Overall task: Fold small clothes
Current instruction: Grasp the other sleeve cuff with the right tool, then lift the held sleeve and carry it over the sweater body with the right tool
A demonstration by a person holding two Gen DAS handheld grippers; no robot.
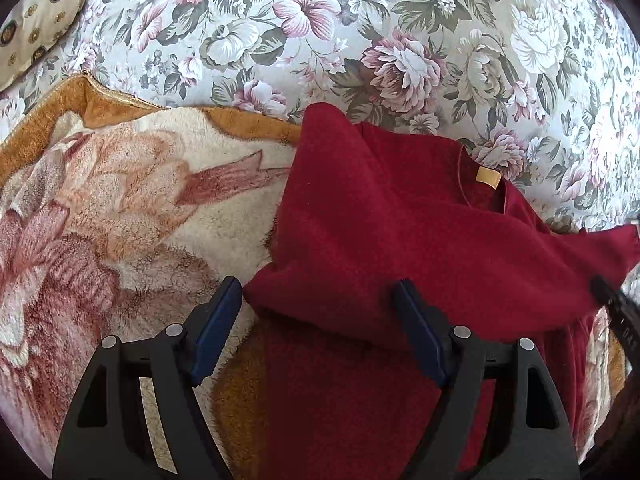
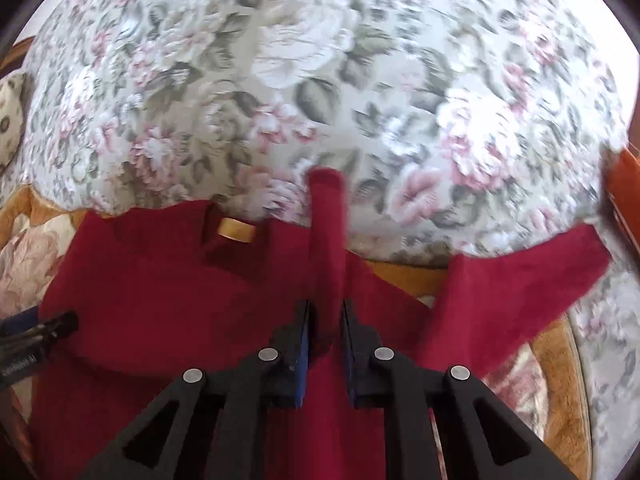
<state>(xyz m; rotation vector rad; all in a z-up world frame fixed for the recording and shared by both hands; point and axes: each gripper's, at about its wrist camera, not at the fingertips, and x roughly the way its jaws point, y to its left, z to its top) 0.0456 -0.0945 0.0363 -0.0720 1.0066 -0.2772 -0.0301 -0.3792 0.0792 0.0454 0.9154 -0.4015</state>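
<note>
On the far left of the left wrist view we see a cream patterned cushion (image 1: pixel 38 20) at the edge of the floral bedspread (image 1: pixel 400 32), and below it a plush blanket (image 1: pixel 120 208) with a tan border. Moving right, our left gripper (image 1: pixel 318 334) hangs with its jaws spread wide, gripping nothing; the near hem of the red shirt (image 1: pixel 400 232) lies between and under the blue pads without being pinched. The shirt rests partly on the blanket and partly on the bedspread, its collar and tan neck label (image 1: pixel 487 177) facing up. One side flap is already laid across the body toward the collar, so we judge the first lengthwise fold to be in place.

Further right, in the right wrist view, the label (image 2: pixel 237 230) sits left of centre. Our right gripper (image 2: pixel 325 350) is clamped on a raised strip of the red shirt (image 2: pixel 152 280), which stands up between the pads; this picture is motion-blurred. At the far right a sleeve (image 2: pixel 520 280) lies spread out, unfolded.

We reckon the job is roughly a third done: the right side and sleeve must be brought in, then the shirt folded crosswise.
</note>
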